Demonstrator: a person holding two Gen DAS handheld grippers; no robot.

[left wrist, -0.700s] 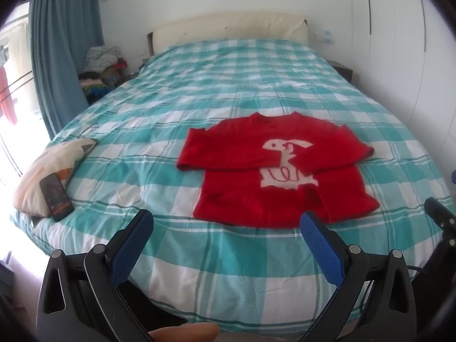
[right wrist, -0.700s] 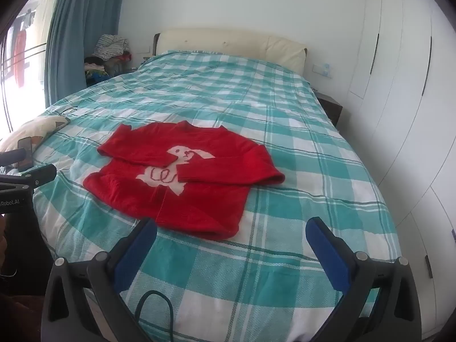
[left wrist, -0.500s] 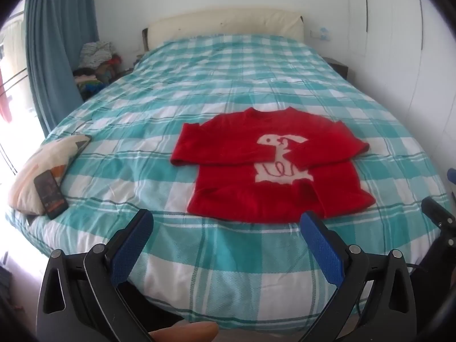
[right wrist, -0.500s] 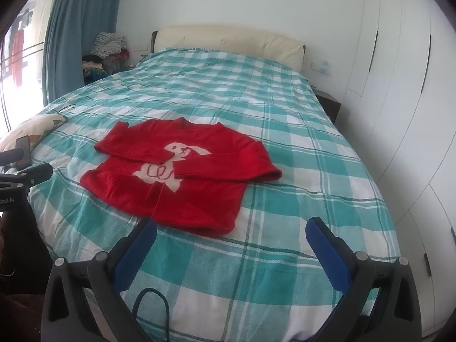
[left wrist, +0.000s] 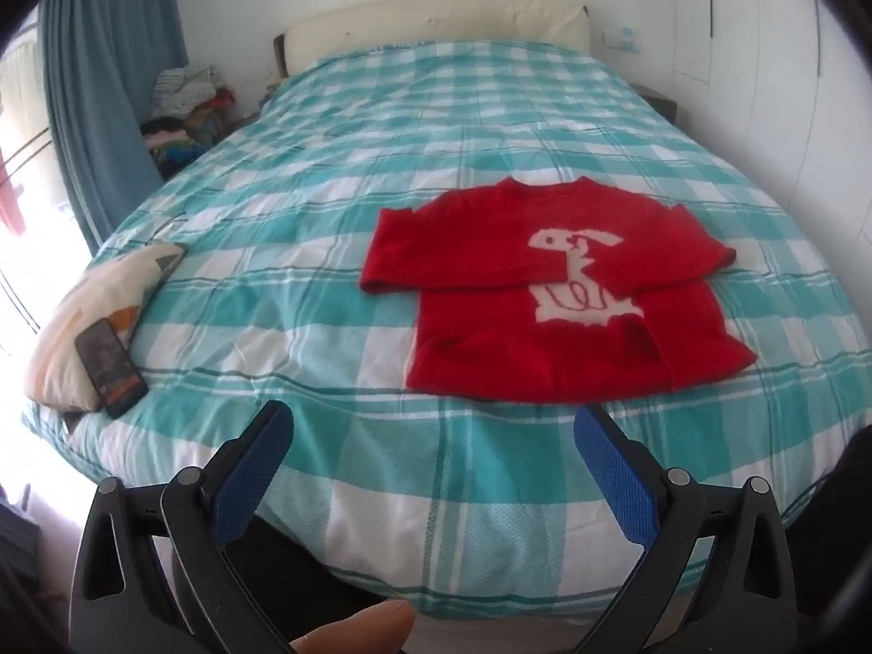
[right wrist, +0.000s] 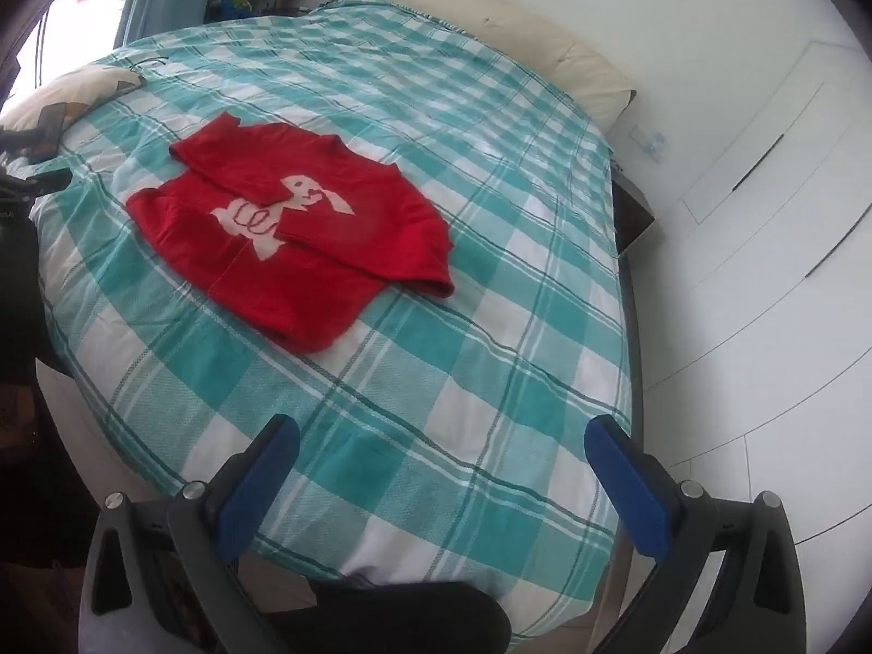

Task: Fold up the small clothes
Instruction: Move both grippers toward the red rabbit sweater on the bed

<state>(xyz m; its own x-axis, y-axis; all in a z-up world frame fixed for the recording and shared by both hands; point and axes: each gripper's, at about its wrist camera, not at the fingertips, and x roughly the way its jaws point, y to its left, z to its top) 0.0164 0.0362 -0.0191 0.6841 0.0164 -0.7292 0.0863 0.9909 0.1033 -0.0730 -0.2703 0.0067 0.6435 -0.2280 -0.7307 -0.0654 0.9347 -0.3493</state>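
A red sweater point(left wrist: 561, 294) with a white rabbit design lies flat on the teal-and-white checked bedspread point(left wrist: 327, 283), front side up, both sleeves folded in across the chest so the cuffs meet over the design. The left gripper point(left wrist: 433, 438) hangs above the foot of the bed with its blue-padded jaws spread wide apart, holding nothing and well short of the sweater's hem. The right gripper point(right wrist: 441, 449) is likewise spread wide and empty, near the bed's foot corner, well apart from the sweater point(right wrist: 294, 229). At the bed's left edge a phone point(left wrist: 110, 362) rests on a small cream pillow point(left wrist: 82, 316).
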